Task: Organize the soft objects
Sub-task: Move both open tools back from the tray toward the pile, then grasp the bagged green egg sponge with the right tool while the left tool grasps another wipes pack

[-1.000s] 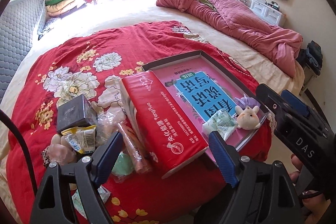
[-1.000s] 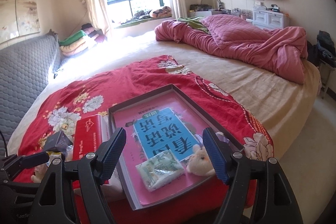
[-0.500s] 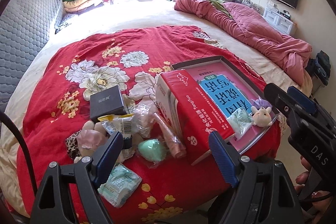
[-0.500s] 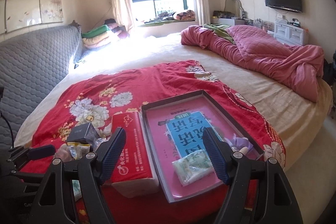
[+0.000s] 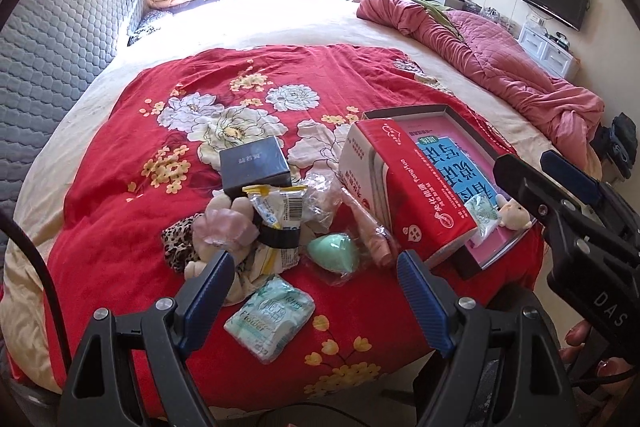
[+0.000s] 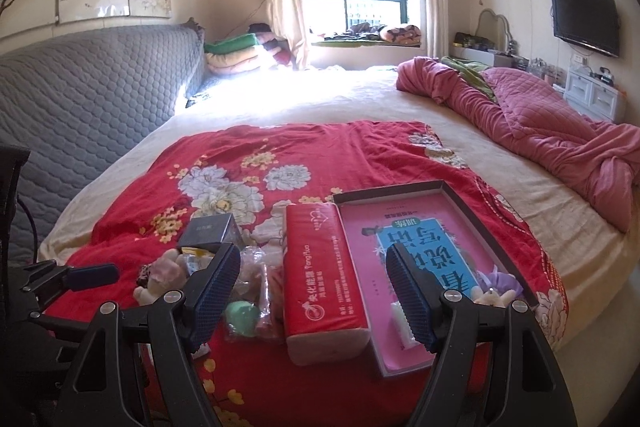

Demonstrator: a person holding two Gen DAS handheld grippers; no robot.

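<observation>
Red floral cloth (image 5: 120, 227) covers the near part of the bed, and the soft things to be sorted lie heaped on it: a plush toy with pale pink folds (image 5: 224, 227), a mint-green sponge egg (image 5: 333, 251) in clear wrap, and a flat tissue pack (image 5: 270, 313) nearest the left tool (image 5: 312, 291). That tool's blue pads stand wide apart with nothing between them, and the tissue pack sits right at 12 o'clock from it, just ahead of the gap, its long axis slanting from about 8 o'clock toward 2 o'clock. The pack would likely be taken across its short side, so the jaws would need a slight turn to square up.

The right tool (image 6: 312, 297) is likewise spread and empty. From it the heap lies off toward 10 o'clock, while the long red tissue brick (image 6: 320, 279) runs straight along its 12 o'clock line, and the pink-lined tray (image 6: 452, 189) with a small plush bunny (image 6: 490, 297) in it lies at 1 o'clock. The left side is plainly nearer the loose pile; the right is nearer the tray. Whether the brick's far edge rests on the tray rim is hard to tell; it seems to from the left view.
</observation>
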